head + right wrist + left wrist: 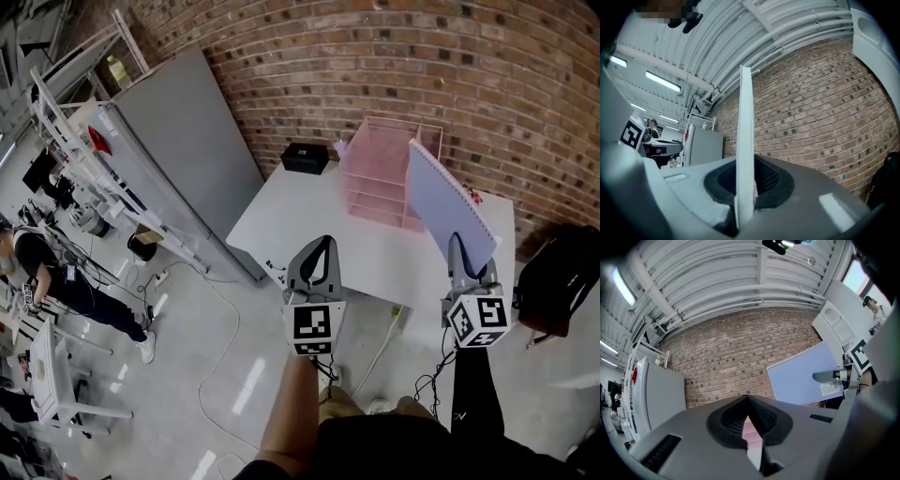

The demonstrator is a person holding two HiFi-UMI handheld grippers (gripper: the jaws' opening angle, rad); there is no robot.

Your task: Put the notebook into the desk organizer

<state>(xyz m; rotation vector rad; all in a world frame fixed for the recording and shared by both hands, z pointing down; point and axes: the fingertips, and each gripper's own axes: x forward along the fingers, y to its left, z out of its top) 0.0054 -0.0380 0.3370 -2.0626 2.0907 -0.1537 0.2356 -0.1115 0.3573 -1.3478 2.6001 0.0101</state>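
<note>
Marker-cubed grey grippers are held over the near edge of a white rectangular table (309,220), and a notebook is pinched in one.

The right gripper (461,255) is clamped on the lower edge of a lilac spiral-bound notebook (445,202). The notebook is held upright above the table's right part, just beside the pink wire-mesh desk organizer (380,173) and outside it. The left gripper (322,240) is seen with its jaws pressed together at the tips and nothing between them. Bare tabletop is left between it and the organizer, which is set against the red brick wall (422,66) beside a small black box (305,157). The organizer's right side is covered by the notebook. In the right gripper view the notebook is seen only edge-on. A black bag (558,277) is cut off at the right.
</note>
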